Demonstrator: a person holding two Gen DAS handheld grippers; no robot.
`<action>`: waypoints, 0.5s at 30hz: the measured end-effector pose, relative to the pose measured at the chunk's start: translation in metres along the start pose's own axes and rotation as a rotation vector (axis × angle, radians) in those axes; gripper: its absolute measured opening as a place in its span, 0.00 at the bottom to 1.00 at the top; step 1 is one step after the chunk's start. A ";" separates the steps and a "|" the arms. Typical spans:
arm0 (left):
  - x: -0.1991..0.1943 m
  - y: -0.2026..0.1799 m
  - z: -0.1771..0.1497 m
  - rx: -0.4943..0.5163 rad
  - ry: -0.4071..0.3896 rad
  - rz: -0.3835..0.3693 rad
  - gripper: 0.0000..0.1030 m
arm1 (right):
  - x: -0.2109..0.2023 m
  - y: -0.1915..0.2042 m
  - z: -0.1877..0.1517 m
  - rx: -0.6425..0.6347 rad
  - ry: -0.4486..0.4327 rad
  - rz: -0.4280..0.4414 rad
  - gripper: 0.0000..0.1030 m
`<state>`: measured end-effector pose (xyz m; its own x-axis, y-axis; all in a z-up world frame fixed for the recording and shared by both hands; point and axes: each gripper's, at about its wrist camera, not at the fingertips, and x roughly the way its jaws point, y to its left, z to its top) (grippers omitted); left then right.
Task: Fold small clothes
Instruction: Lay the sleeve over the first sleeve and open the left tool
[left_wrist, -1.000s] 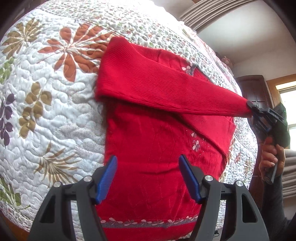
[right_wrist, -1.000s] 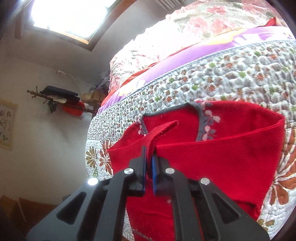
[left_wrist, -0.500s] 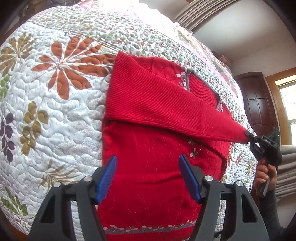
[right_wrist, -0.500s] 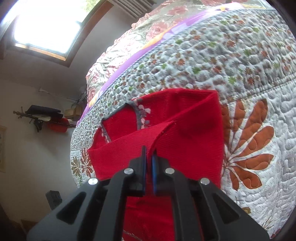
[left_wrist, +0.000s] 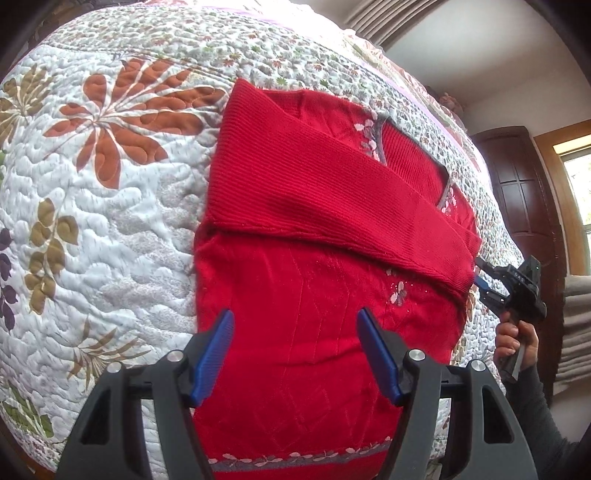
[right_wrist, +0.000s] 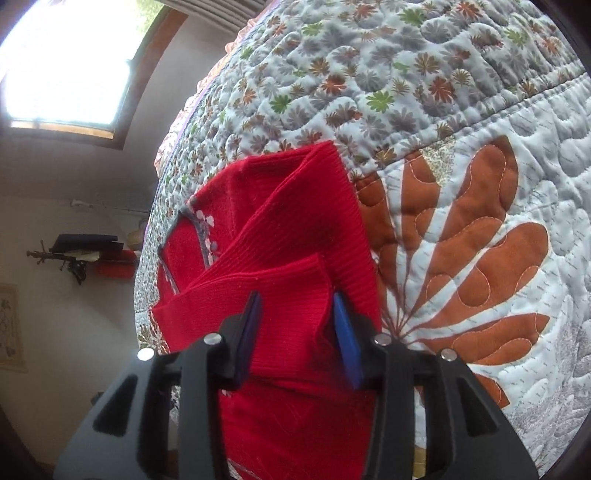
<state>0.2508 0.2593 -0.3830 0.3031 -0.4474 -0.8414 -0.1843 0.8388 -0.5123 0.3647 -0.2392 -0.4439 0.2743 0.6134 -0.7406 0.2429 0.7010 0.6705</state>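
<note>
Right tool (right_wrist: 297, 332) now wide, sleeve (left_wrist: 332, 192) laid across sweater (left_wrist: 303, 332); left tool (left_wrist: 295, 354) wide too. I'd smooth cuff flat b4 next fold.

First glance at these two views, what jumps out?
A bright red sweater lies mid-frame on a leaf-patterned quilt, one sleeve folded across its chest. The left gripper hovers open over the lower body; the right gripper, open, straddles the sleeve cuff.
</note>
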 end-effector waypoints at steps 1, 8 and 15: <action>0.002 -0.001 -0.001 0.001 0.005 0.001 0.67 | 0.001 -0.001 0.003 0.008 0.008 0.006 0.27; 0.008 -0.014 0.003 0.026 0.010 0.002 0.67 | -0.024 0.012 0.008 -0.060 -0.031 -0.008 0.02; 0.011 -0.021 0.009 0.045 0.006 0.003 0.67 | -0.037 0.003 0.009 -0.074 -0.062 -0.061 0.02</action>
<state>0.2666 0.2398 -0.3802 0.2966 -0.4469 -0.8440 -0.1431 0.8530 -0.5019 0.3636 -0.2637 -0.4142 0.3192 0.5468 -0.7740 0.1920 0.7625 0.6178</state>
